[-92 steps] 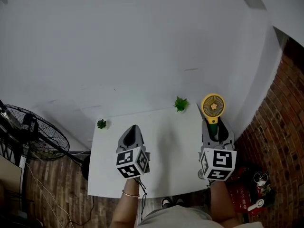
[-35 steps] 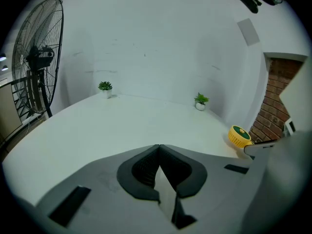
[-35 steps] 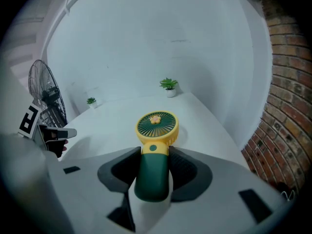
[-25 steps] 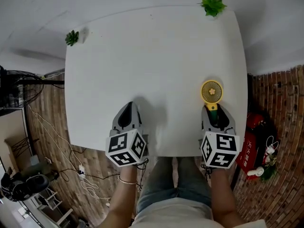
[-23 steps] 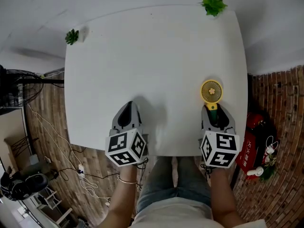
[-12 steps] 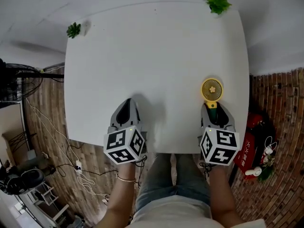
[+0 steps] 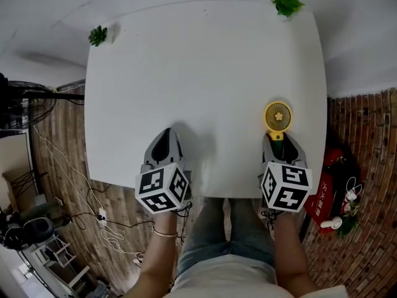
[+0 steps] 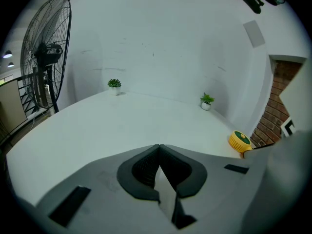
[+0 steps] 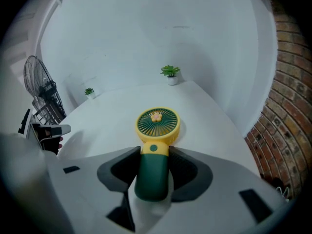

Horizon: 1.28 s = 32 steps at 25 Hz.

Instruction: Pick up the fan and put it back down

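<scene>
A small hand fan with a yellow head and a dark green handle lies low over the white table, near its right edge. My right gripper is shut on the fan; in the right gripper view its jaws press both sides of the handle just below the yellow collar. The fan head points away from me, toward the far side. My left gripper sits at the near edge of the table, shut, with its tips touching and nothing between them. The fan also shows at the right of the left gripper view.
Two small potted plants stand at the far corners, one right and one left. A black floor fan stands off the left side. Brick floor and a red object lie off the right edge.
Since 3.7 s ago the head view has tilted down onto the table. Over the last second both grippers and the held fan have hardly moved.
</scene>
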Each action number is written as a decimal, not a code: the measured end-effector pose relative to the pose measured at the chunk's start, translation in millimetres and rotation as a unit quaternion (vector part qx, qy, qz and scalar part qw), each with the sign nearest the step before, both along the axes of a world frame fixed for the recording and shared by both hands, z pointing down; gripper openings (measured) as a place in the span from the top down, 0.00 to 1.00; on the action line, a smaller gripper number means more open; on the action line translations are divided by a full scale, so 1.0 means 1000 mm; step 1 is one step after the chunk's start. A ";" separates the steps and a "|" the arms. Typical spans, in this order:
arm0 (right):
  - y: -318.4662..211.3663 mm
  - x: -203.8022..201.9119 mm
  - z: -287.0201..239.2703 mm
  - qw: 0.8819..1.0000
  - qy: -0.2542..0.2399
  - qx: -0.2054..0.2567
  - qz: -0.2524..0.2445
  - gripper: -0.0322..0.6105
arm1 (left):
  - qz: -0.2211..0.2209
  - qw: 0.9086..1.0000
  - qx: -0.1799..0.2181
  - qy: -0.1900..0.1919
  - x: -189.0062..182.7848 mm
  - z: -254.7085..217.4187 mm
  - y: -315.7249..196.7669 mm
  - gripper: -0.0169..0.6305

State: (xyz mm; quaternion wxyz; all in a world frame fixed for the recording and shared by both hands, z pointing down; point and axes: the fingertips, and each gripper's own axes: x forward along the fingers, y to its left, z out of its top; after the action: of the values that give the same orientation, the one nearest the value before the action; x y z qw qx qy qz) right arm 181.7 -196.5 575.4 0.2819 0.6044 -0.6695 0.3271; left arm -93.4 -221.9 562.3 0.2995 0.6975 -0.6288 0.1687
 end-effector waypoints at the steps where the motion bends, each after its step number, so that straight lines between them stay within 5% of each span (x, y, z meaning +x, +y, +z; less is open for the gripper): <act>1: 0.000 0.000 0.000 1.000 0.003 -0.001 -0.001 0.67 | 0.000 1.000 0.000 0.000 0.000 0.000 0.000 0.96; 32: 0.000 0.005 -0.026 1.000 0.016 0.017 -0.006 0.62 | 0.001 1.000 0.024 0.001 -0.010 -0.032 -0.011 0.96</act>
State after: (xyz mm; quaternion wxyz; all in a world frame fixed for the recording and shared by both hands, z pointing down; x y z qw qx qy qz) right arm 187.0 -196.4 549.1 0.2845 0.6100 -0.6742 0.3040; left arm -103.9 -232.7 530.4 0.2829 0.7054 -0.6315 0.1535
